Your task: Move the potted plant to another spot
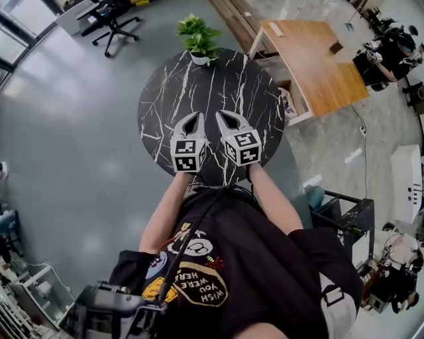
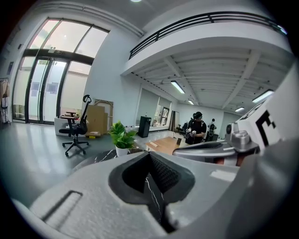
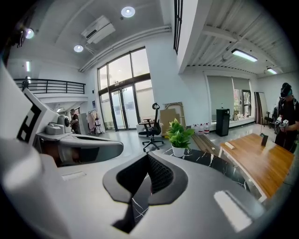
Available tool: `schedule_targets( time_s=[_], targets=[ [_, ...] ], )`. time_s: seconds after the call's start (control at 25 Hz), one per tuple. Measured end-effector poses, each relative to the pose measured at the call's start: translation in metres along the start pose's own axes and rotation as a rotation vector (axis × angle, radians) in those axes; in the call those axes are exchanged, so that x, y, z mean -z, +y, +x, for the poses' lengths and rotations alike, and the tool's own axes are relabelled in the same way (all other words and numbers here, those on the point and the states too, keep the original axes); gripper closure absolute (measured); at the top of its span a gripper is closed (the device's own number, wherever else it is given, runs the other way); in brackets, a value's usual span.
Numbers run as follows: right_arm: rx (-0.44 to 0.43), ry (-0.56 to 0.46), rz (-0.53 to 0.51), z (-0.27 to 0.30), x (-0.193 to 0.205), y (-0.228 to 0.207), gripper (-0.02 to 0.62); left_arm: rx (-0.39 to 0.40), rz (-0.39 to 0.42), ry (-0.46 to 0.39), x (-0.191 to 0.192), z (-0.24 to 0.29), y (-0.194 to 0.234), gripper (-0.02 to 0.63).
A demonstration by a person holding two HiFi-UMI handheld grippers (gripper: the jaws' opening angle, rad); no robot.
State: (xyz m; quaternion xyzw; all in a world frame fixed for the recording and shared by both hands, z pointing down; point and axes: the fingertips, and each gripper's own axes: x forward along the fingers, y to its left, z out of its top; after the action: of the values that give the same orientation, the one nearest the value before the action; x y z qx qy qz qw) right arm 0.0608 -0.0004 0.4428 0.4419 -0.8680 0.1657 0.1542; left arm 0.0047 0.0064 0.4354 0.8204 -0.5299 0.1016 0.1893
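Note:
The potted plant (image 1: 199, 36), green leaves in a small white pot, stands at the far edge of a round black marble table (image 1: 225, 86). It also shows ahead in the left gripper view as the plant (image 2: 122, 137) and in the right gripper view as the plant (image 3: 179, 135). My left gripper (image 1: 196, 118) and right gripper (image 1: 220, 116) hover side by side over the near half of the table, well short of the pot. Both point toward it. The left gripper (image 2: 150, 156) is shut and empty, as is the right gripper (image 3: 148, 156).
A wooden desk (image 1: 318, 59) stands right of the table. An office chair (image 1: 112, 20) sits at the far left on the grey floor. People (image 1: 387, 56) are at the far right. A black rack (image 1: 351, 218) stands at the near right.

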Motion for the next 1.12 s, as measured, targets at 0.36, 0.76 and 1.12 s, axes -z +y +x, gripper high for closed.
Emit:
schedule_targets(
  time_s=[0.36, 0.76, 1.12],
  targets=[
    [0.013, 0.026, -0.003, 0.044, 0.019, -0.015, 0.592, 0.011, 0.008, 0.023, 0.013, 0.022, 0.029, 0.604],
    [-0.049, 0.073, -0.066, 0.147, 0.022, -0.083, 0.592, -0.072, -0.031, 0.046, 0.029, 0.111, 0.073, 0.604],
    [0.016, 0.121, -0.034, 0.268, 0.031, -0.142, 0.557, -0.092, -0.069, 0.084, 0.037, 0.169, 0.115, 0.604]
  ],
)
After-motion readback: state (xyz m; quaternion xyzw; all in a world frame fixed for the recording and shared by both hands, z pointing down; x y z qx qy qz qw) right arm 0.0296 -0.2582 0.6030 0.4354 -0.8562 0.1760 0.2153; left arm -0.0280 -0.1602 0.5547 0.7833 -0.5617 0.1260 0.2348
